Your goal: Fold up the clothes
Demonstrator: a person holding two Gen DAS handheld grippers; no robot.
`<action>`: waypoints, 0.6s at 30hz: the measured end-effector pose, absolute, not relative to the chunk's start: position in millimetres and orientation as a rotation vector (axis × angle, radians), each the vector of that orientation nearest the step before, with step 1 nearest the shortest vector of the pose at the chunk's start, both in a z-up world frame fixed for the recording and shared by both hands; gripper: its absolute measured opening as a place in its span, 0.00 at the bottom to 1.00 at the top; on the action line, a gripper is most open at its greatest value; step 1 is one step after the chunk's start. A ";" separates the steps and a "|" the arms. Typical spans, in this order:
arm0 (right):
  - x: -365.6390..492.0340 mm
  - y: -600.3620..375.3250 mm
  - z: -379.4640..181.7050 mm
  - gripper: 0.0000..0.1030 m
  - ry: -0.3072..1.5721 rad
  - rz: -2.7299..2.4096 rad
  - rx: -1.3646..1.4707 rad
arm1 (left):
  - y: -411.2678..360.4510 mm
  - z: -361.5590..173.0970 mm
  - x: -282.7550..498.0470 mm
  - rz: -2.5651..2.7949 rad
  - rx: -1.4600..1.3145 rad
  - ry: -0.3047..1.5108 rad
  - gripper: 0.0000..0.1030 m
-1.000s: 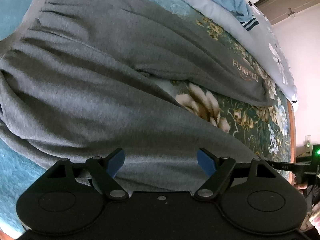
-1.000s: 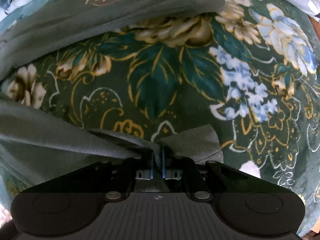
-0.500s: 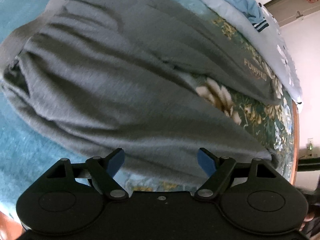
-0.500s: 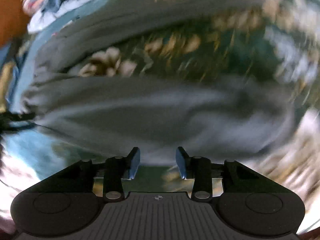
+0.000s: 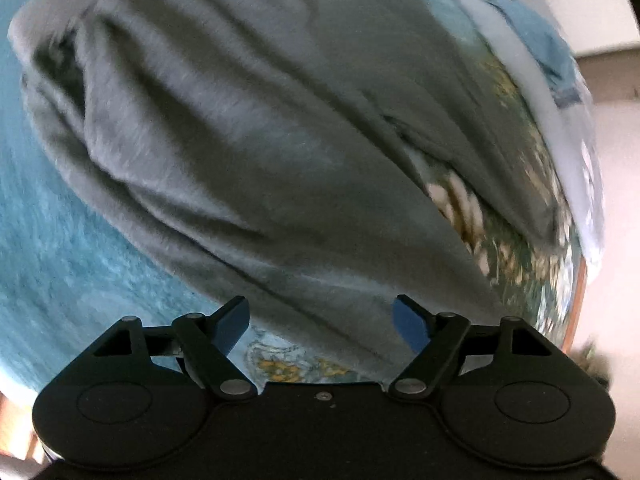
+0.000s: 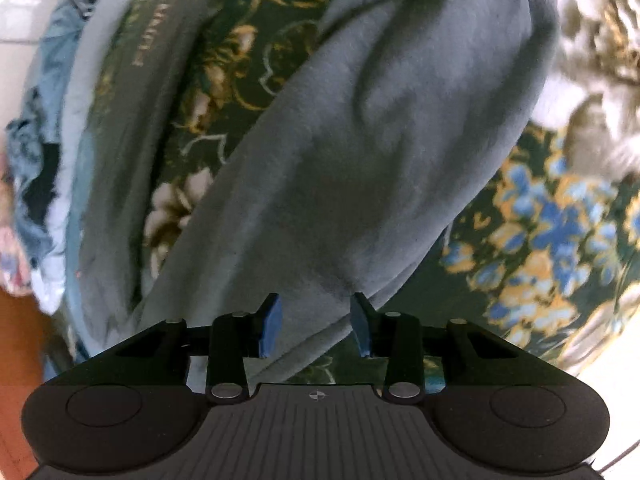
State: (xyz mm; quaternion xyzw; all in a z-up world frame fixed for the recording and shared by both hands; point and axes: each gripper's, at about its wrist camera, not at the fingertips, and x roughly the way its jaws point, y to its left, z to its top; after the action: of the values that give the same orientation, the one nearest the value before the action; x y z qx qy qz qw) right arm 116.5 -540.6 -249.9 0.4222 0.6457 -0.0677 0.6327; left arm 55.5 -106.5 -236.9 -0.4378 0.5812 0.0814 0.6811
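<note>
1. The grey trousers point(image 5: 248, 152) lie spread on the floral blanket point(image 6: 532, 224).
2. The left gripper point(image 5: 320, 320) is wide over their edge, holding nothing.
3. The right gripper point(image 6: 316, 322) stands partly open; a trouser leg point(image 6: 360, 140) lies between its fingers, not pinched.

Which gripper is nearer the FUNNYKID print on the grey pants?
Right. The right gripper sits over the other leg, print legible across the floral gap. From the left gripper, the print's leg end is far and blurred.

Motion blur smears the trousers' gold lettering point(image 6: 146, 36) (unreadable) and the blue clothing point(image 5: 554, 46) beyond.
</note>
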 end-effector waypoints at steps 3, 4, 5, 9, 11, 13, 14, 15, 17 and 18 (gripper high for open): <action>122.4 -534.2 -257.4 0.33 1.485 -0.220 0.983 | -98.2 -245.5 55.2 0.232 -1.046 1.296 0.73; 124.3 -531.8 -260.1 0.30 1.493 -0.244 0.979 | -95.9 -248.0 55.2 0.250 -1.059 1.299 0.71; 125.7 -530.6 -261.2 0.30 1.495 -0.267 0.981 | -93.5 -250.5 55.3 0.269 -1.072 1.302 0.66; 132.2 -526.5 -261.4 0.27 1.484 -0.301 0.981 | -89.3 -254.0 56.8 0.309 -1.077 1.307 0.54; 133.4 -527.6 -262.9 0.13 1.479 -0.312 0.992 | -90.1 -253.8 57.2 0.331 -1.041 1.324 0.35; 133.4 -530.5 -264.2 0.07 1.472 -0.323 1.014 | -88.6 -253.6 54.3 0.364 -1.023 1.334 0.19; 133.4 -532.0 -264.9 0.05 1.468 -0.328 1.025 | -87.2 -253.4 52.2 0.380 -1.020 1.335 0.06; 133.3 -532.8 -264.4 0.05 1.463 -0.330 1.031 | -85.2 -253.1 49.3 0.398 -1.023 1.331 0.02; 132.8 -533.0 -259.8 0.03 1.450 -0.328 1.027 | -81.5 -248.8 44.7 0.422 -1.024 1.316 0.00; 132.1 -533.0 -256.7 0.03 1.444 -0.326 1.026 | -79.6 -246.4 42.5 0.433 -1.023 1.308 0.00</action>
State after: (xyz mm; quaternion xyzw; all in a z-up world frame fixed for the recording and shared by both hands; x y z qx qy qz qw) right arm 132.1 -533.0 -256.7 0.4463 0.6283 -0.1417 0.6213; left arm 42.5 -79.6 -246.4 -0.4510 0.5767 0.1910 0.6539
